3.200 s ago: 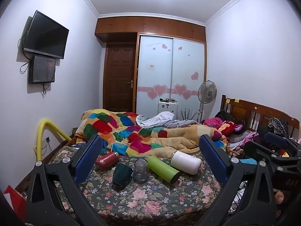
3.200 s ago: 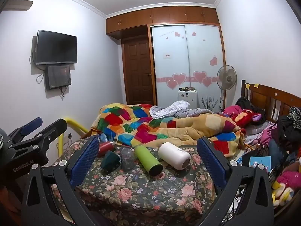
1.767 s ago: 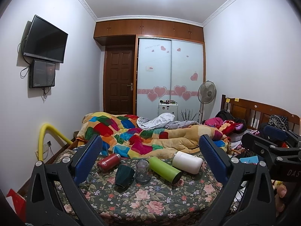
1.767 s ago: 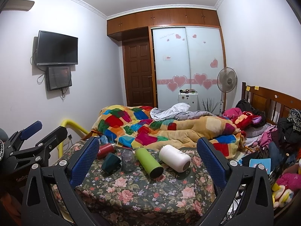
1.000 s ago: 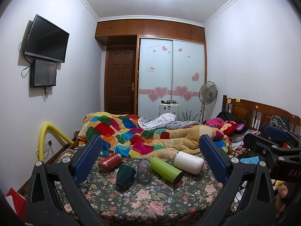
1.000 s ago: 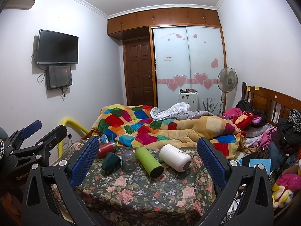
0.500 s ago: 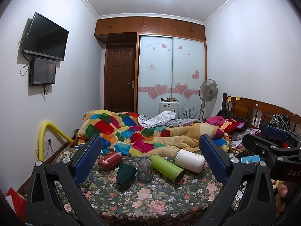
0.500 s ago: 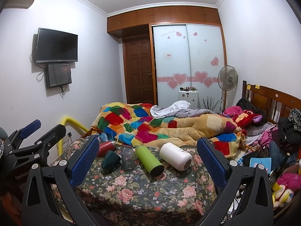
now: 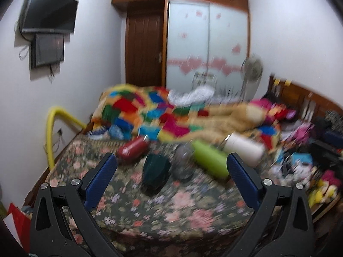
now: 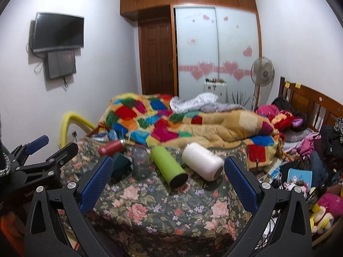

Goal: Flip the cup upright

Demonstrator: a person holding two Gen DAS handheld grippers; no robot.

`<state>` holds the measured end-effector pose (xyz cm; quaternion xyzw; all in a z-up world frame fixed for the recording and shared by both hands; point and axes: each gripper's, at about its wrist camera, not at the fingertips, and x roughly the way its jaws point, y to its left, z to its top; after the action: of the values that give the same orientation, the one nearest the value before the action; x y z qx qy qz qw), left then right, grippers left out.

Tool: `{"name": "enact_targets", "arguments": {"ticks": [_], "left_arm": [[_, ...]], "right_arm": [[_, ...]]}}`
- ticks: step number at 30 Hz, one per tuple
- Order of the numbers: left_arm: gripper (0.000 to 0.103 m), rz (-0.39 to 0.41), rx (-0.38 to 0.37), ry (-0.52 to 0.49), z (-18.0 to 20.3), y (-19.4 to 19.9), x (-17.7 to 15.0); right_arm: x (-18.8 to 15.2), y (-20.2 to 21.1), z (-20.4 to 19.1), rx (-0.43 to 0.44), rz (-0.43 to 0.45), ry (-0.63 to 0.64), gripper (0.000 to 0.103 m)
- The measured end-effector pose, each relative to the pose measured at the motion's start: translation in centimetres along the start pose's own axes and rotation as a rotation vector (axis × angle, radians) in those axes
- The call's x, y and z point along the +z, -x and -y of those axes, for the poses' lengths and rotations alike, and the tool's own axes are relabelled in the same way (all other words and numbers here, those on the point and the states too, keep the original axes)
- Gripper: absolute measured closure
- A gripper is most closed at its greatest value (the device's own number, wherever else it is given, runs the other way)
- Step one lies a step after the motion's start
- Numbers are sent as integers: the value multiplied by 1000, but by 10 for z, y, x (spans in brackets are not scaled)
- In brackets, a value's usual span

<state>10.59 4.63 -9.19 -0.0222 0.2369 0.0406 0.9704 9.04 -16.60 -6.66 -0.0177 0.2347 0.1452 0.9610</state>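
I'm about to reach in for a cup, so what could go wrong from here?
1. The cups lie packed in a row: the dark green cup sits right beside the clear glass and red bottle, so an open left tool may knock a neighbour.
2. The green bottle and white bottle lie on their sides and could roll on the floral bedspread.
3. The soft bed may let an uprighted cup topple.

No lettering can be read in either view. Faint pink script on the wardrobe door (image 10: 196, 16), far beyond the jaws, is too small to make out, and the left wrist view is blurred throughout.
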Motion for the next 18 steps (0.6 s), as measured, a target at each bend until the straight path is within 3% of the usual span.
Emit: {"name": "enact_targets", "arguments": {"ticks": [4, 8, 10, 18], "left_arm": [[0, -136, 45, -41, -14, -70, -20], [1, -262, 42, -53, -27, -135, -39], [8, -318, 29, -57, -31, -162, -48], [13, -399, 20, -100, -32, -223, -64]], "right_arm": [[-7, -35, 3, -9, -92, 0, 0], [-14, -65, 6, -9, -167, 1, 0], [-16, -79, 5, -11, -197, 6, 0], [-16, -119, 0, -1, -251, 28, 0]]}}
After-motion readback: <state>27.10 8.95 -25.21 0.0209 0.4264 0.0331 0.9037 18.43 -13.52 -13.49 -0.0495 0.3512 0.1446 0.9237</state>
